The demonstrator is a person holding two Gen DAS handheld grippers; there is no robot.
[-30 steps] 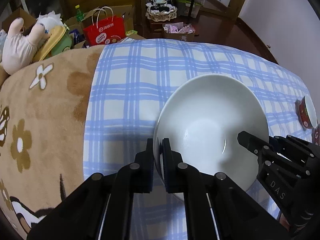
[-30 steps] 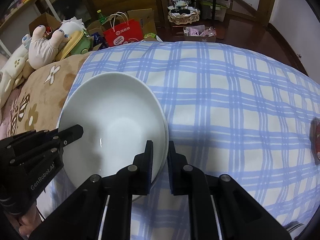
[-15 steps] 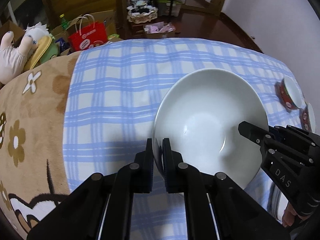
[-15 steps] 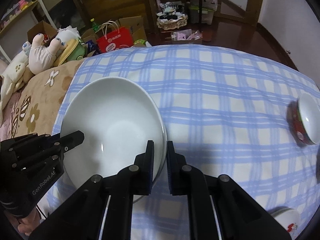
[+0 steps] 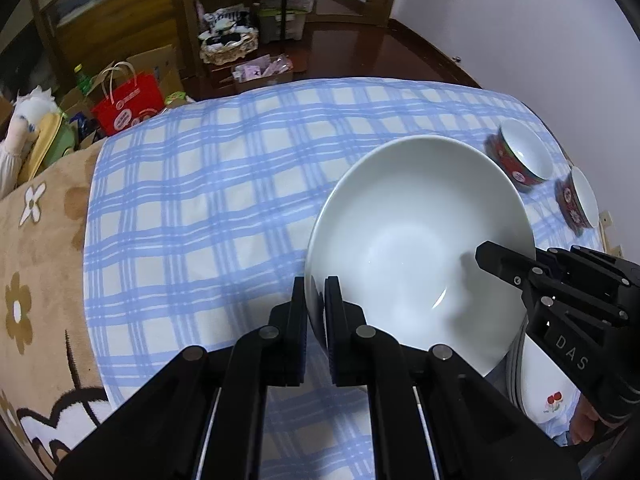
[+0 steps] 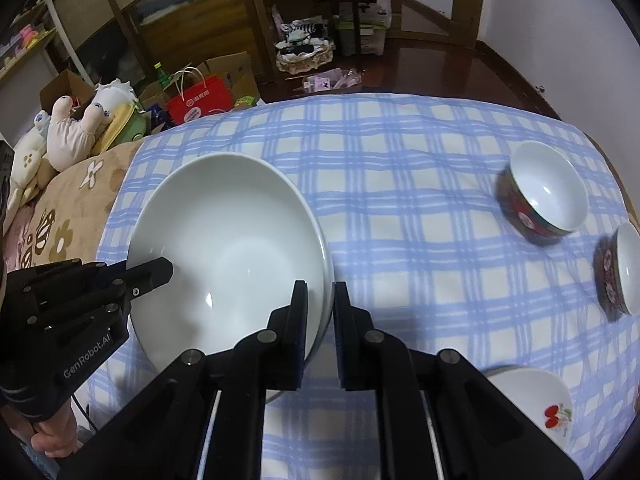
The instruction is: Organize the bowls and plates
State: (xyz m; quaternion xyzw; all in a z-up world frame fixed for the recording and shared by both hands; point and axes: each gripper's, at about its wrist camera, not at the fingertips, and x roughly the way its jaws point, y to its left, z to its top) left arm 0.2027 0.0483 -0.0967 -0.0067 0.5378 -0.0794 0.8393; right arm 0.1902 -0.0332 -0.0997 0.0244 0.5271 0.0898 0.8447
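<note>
A large white bowl [image 5: 416, 236] [image 6: 228, 248] hangs above the blue checked cloth [image 5: 208, 200], held from both sides. My left gripper [image 5: 315, 312] is shut on its left rim. My right gripper [image 6: 321, 312] is shut on its right rim; it also shows in the left wrist view [image 5: 504, 264]. Two small red-sided bowls [image 6: 544, 192] [image 6: 624, 268] lie tilted on the cloth at the right. A stack of white plates with a cherry print [image 6: 532, 400] [image 5: 540, 380] sits at the near right, just beside and below the bowl.
A brown flowered blanket [image 5: 36, 264] covers the left end of the surface. Plush toys [image 6: 76, 128] lie at its far left. Beyond the far edge stand a red paper bag [image 6: 200, 100], cardboard boxes and a basket on the floor.
Both grippers have carried the white bowl to the right across the cloth. The two red bowls and the cherry plates have come into view at the right.
</note>
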